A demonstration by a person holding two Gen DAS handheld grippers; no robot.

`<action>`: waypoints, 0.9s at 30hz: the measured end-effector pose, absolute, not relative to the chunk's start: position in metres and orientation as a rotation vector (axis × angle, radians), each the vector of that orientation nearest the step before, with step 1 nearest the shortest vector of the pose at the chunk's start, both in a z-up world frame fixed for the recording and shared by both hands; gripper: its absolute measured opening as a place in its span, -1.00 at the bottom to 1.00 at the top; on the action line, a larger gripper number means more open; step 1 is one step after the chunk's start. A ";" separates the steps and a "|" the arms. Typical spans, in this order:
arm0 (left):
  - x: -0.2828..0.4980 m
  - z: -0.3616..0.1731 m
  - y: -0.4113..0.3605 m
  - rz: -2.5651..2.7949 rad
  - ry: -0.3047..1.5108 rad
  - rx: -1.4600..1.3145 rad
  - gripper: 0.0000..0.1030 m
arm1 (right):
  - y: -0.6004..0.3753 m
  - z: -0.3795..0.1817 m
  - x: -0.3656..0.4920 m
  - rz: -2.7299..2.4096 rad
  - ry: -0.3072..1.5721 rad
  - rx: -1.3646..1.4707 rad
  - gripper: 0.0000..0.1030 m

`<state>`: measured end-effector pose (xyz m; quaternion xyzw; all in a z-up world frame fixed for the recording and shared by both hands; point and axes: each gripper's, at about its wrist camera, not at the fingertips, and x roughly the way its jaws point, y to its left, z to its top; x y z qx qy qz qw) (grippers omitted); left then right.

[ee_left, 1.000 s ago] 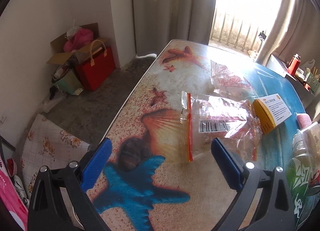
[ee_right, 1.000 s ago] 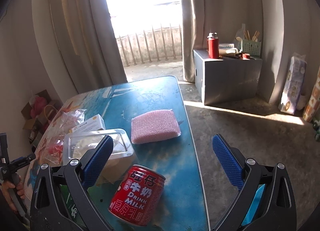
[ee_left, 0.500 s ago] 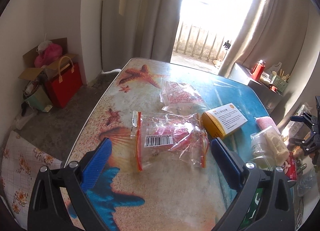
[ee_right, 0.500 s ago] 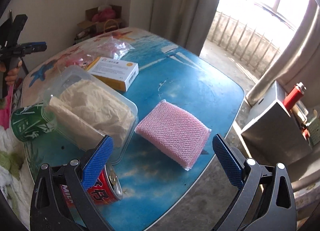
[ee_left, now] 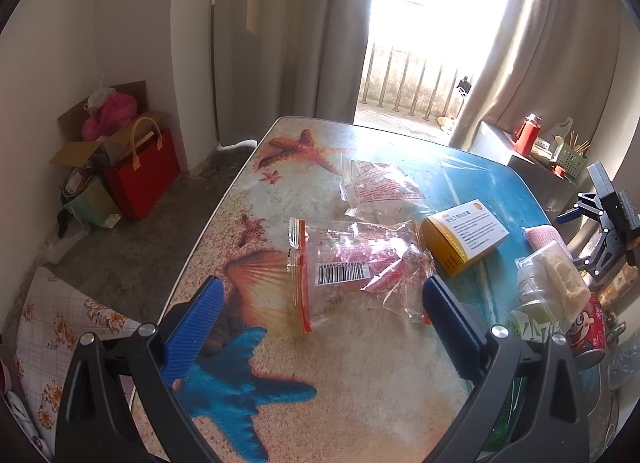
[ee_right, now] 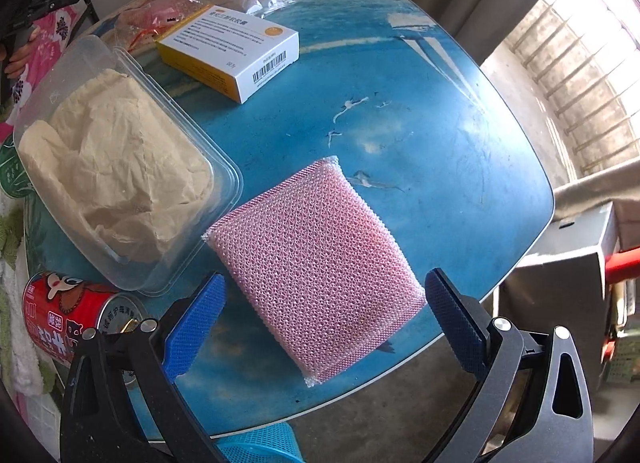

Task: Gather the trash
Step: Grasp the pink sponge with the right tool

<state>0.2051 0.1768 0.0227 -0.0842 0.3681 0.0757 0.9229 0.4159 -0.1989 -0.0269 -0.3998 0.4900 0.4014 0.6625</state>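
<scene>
My left gripper (ee_left: 320,323) is open above the printed table (ee_left: 360,403), just short of a clear zip bag (ee_left: 352,267) with a barcode and red strip. Beyond the zip bag lie a second clear bag (ee_left: 376,183) and a yellow-white box (ee_left: 466,237). My right gripper (ee_right: 324,319) is open, its blue fingers on either side of a pink mesh sponge (ee_right: 320,263) at the table's edge. Left of the sponge sit a clear plastic tub (ee_right: 116,167) holding crumpled paper, a red milk can (ee_right: 68,315) and the box (ee_right: 228,51).
A green cup (ee_left: 532,327) stands beside the can (ee_left: 588,327). On the floor to the left are a red bag (ee_left: 140,175) and cardboard boxes (ee_left: 80,151). A blue basket (ee_right: 260,443) sits below the table edge. A grey cabinet (ee_right: 568,275) stands at the right.
My right gripper has dropped closer over the pink sponge, which now lies between its fingers. My left gripper's view has shifted slightly, with the zip bag staying just ahead of it.
</scene>
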 end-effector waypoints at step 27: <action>0.210 0.019 0.158 0.075 0.760 -0.167 0.89 | -0.222 -0.030 0.437 0.618 1.153 -0.590 0.85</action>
